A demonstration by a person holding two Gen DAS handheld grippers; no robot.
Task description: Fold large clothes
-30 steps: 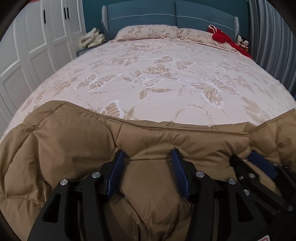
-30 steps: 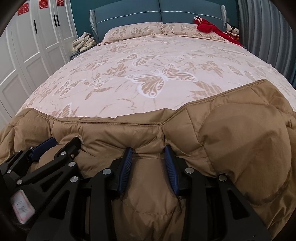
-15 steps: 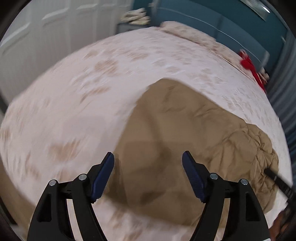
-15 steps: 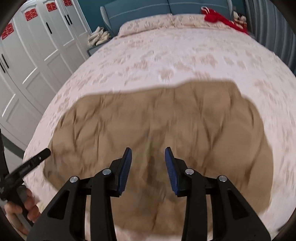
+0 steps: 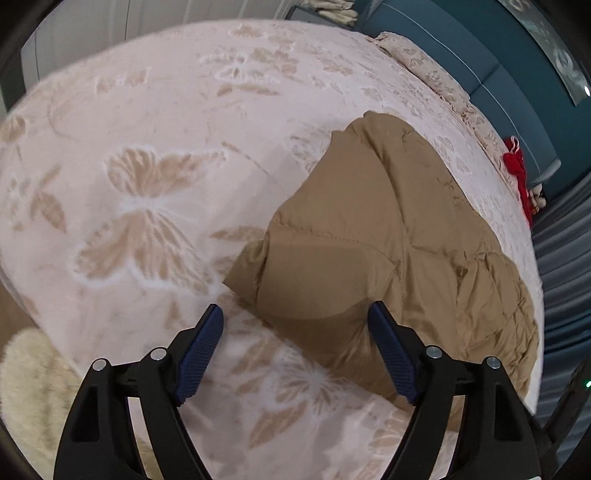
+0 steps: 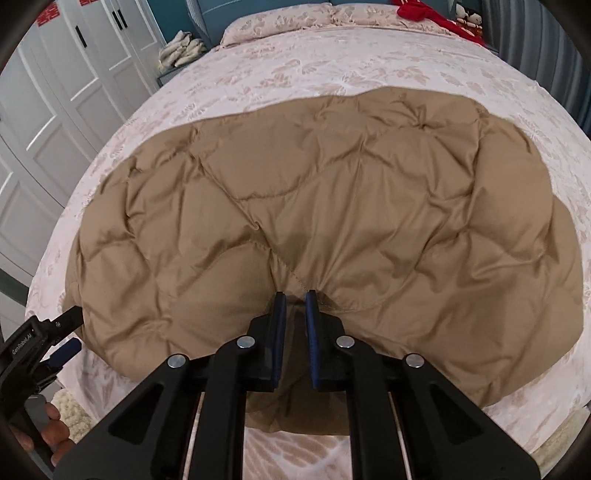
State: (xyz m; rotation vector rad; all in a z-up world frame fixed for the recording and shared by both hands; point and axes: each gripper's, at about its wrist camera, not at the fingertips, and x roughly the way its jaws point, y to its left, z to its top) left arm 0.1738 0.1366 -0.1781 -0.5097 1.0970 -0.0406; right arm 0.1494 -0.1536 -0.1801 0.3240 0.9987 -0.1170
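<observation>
Lying spread across the near half of the bed [image 6: 258, 74], the tan quilted coat [image 6: 332, 192] is puffy and creased, with its stitched seams running in big diamond shapes. It rests on a pale pink bedspread [image 5: 147, 166] printed with butterflies.

From the right wrist view, the right gripper [image 6: 294, 306] sits at the coat's near edge with its jaws drawn almost together, the blue pads [image 6: 279, 314] pinching a small gathered fold of the tan cloth between them. The coat fans out from that pinch towards the head of the bed.

The left gripper [image 5: 295, 321] hangs above the bedspread with its jaws wide apart and nothing between them; its right pad is just beside or over the coat's near corner, while the left pad is over bare bedspread. In the right wrist view that same gripper shows at the lower left, close to the coat's left edge, with a hand [image 6: 48, 435] wrapped round its handle.

Further off there are pillows [image 6: 332, 18] against a teal headboard [image 5: 480, 74], a red cloth [image 6: 443, 18] by the far right corner, white wardrobe doors [image 6: 74, 74] on the left, and a fluffy cream rug [image 5: 33, 387] beside the bed.
</observation>
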